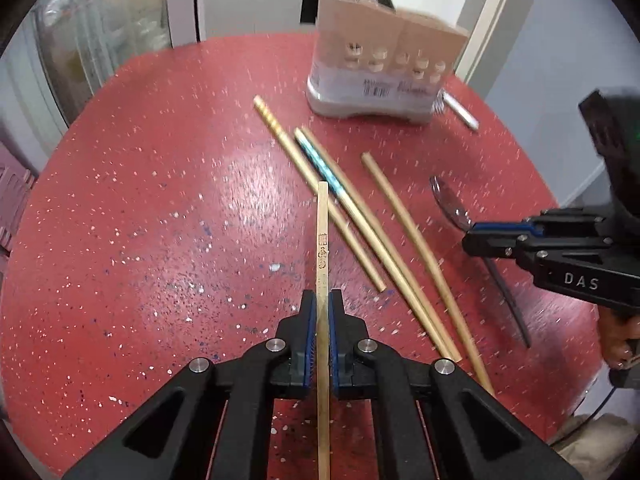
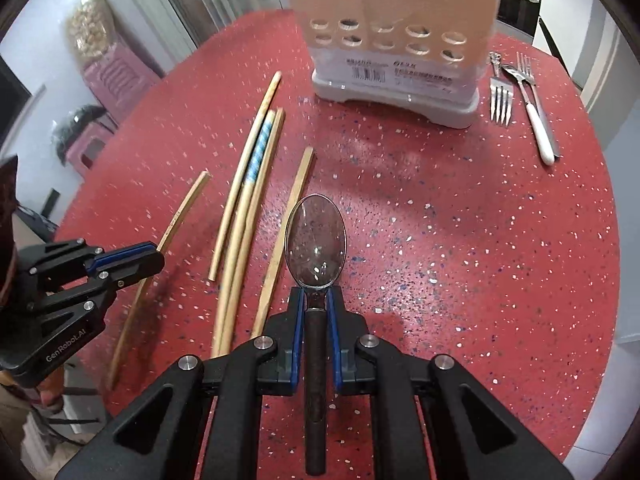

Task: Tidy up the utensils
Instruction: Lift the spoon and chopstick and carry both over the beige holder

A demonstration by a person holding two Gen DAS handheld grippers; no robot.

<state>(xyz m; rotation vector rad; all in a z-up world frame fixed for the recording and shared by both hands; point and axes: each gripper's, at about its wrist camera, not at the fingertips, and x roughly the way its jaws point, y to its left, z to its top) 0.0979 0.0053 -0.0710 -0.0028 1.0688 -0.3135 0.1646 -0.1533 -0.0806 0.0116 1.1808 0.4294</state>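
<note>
Left to right across the red speckled table (image 2: 460, 240). At the far left, the left gripper (image 1: 322, 300) is clenching a single pale chopstick (image 1: 322, 248) between its blue pads; the stick is running straight forward along the fingers, stamped with small dark marks, and its far tip is overlapping the loose sticks lying beyond it in the left wrist view. Seen from the right wrist, the same gripper (image 2: 154, 256) is hovering at the table's left edge with the stick passing through it.

Next, four loose chopsticks (image 2: 244, 200) are lying on the table, roughly parallel and pointing toward the holder; three are lying close together, one of them bearing a blue-and-white patterned band (image 2: 260, 148), and the fourth (image 2: 290, 220) is lying apart to their right.

Centre: the right gripper (image 2: 317, 294) is grasping a spoon (image 2: 315, 236) at the neck, bowl forward and face up, its dark handle running back between the fingers.

Beyond, a utensil holder (image 2: 394, 56) with a perforated tan front and grey base is standing upright at the table's far side, utensil handles projecting from its top.

At the far right, forks (image 2: 502, 100), a spoon and a white-handled piece (image 2: 540, 132) are lying beside the holder, close together.
</note>
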